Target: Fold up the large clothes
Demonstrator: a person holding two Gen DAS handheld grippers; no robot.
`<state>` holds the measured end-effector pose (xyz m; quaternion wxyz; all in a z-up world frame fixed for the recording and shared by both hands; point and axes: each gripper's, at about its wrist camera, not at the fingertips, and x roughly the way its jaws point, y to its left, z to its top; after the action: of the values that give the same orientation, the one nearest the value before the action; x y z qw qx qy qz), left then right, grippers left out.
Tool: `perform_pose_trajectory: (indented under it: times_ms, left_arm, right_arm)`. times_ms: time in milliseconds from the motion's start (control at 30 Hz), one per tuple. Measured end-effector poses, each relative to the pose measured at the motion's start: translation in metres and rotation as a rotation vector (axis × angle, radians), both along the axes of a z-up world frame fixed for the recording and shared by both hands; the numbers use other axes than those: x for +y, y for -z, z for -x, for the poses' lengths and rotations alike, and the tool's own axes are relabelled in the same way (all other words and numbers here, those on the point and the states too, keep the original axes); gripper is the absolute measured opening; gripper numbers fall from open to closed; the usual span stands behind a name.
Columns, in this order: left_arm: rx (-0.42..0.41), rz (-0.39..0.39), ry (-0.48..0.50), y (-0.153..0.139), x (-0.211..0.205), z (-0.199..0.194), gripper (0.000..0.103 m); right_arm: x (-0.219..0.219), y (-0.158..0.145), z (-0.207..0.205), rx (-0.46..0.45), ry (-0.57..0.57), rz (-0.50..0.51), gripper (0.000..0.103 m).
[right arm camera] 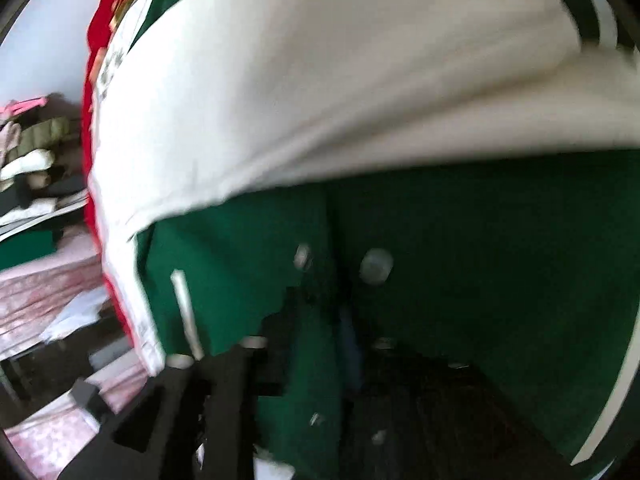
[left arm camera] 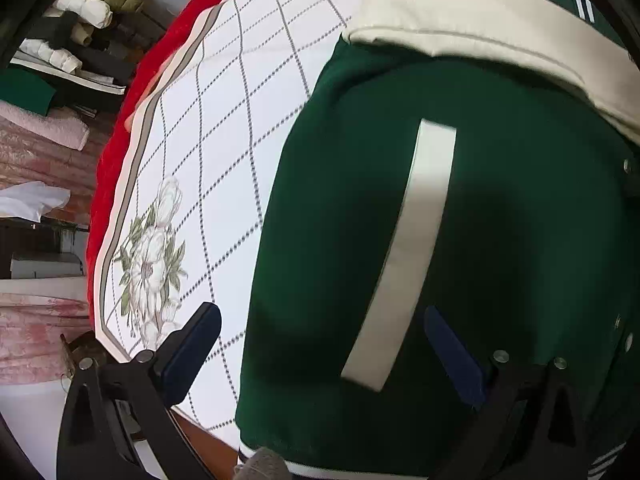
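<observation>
The bed takes up most of the room, its white quilt (left arm camera: 224, 128) checked with dotted lines and printed flowers, a red blanket (left arm camera: 120, 128) showing along its far edge. Spread on it lies the big green jacket (left arm camera: 520, 240), cream sleeve (left arm camera: 460, 20) already laid across the chest and a pale pocket strip (left arm camera: 404, 256) running down the front. The left gripper (left arm camera: 324, 344) hangs over the jacket's side edge with its jaws wide apart, one blue pad above the quilt and the other above the green cloth, nothing between them. The right gripper (right arm camera: 320, 340) is low over the snap-button front (right arm camera: 376, 266); a flap of green cloth seems to sit between its fingers, but the view is smeared and dark there, so I cannot tell whether it is gripping or just open around it. If only one layer is caught, the fold could drag crooked, and the sleeve could slide off. The jacket's hem and far side are cut off, and the clothes pile (left arm camera: 80, 20) beyond the bed is too small to sort out.
</observation>
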<state>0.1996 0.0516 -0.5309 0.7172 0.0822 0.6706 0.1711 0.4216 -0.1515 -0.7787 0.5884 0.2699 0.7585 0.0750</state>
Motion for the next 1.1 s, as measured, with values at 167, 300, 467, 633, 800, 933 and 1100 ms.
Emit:
perform_pose_trajectory:
  times_ms: [167, 300, 467, 633, 800, 933, 1100]
  left_arm:
    - [0.027, 0.002, 0.011, 0.001, -0.002, 0.010, 0.103]
    - [0.036, -0.001, 0.036, -0.002, -0.009, 0.010, 0.103]
    - [0.032, -0.011, 0.046, 0.003, -0.009, 0.007, 0.103]
    - [0.045, -0.048, 0.053, 0.017, 0.002, 0.000, 0.103]
    - [0.014, -0.003, 0.085, -0.012, -0.012, -0.008, 0.103]
    - [0.000, 0.036, 0.172, -0.022, -0.057, -0.005, 0.103]
    - [0.046, 0.121, 0.214, -0.006, -0.111, 0.012, 0.103]
  right_arm:
    - [0.018, 0.030, 0.039, 0.088, -0.013, -0.126, 0.028]
    - [0.022, 0.018, 0.047, 0.023, -0.011, -0.001, 0.005]
    - [0.022, 0.014, 0.039, 0.034, -0.034, 0.061, 0.005]
    - [0.000, -0.007, 0.045, 0.020, 0.043, 0.006, 0.024]
    - [-0.084, -0.044, 0.086, 0.023, 0.232, 0.157, 0.064]
    - [-0.126, -0.058, 0.127, 0.070, 0.332, 0.195, 0.064]
    - [-0.145, -0.054, 0.171, 0.163, 0.335, 0.234, 0.058]
